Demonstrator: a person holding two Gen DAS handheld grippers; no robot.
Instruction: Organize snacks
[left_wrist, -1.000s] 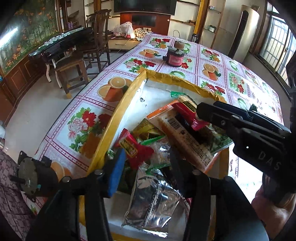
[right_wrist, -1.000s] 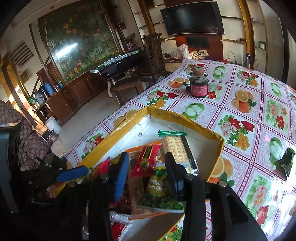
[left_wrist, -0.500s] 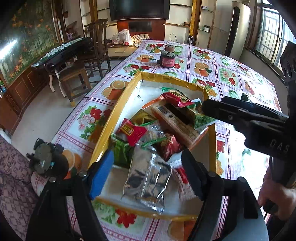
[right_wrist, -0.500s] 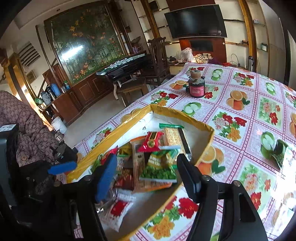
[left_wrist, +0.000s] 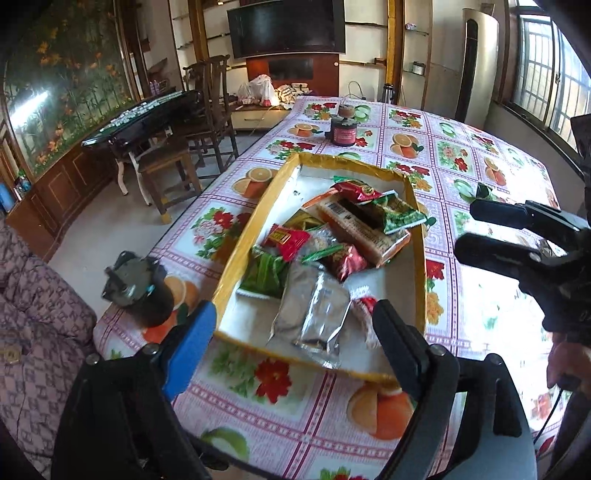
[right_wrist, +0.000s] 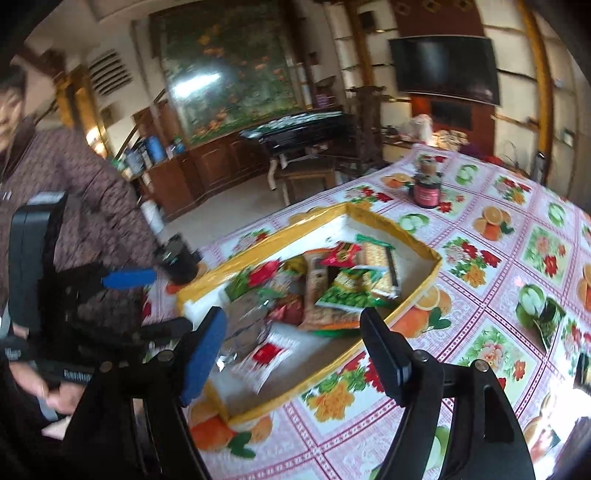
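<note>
Floral tablecloth (left_wrist: 480, 155) (fruit squares too) — television (left_wrist: 287, 27) beyond.

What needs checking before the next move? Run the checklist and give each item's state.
1. Left gripper empty, jaws just opened: ok.
2. Right gripper empty, jaws just opened: ok.
3. Snacks inside the yellow-rimmed box: ok, all that show lie in it.
4. Silver packet settled: not ok, its near end overhangs the rim.
5. Snacks sorted: not ok, they lie in a loose heap.
6. Green packet lies on top of the heap: ok.
</note>
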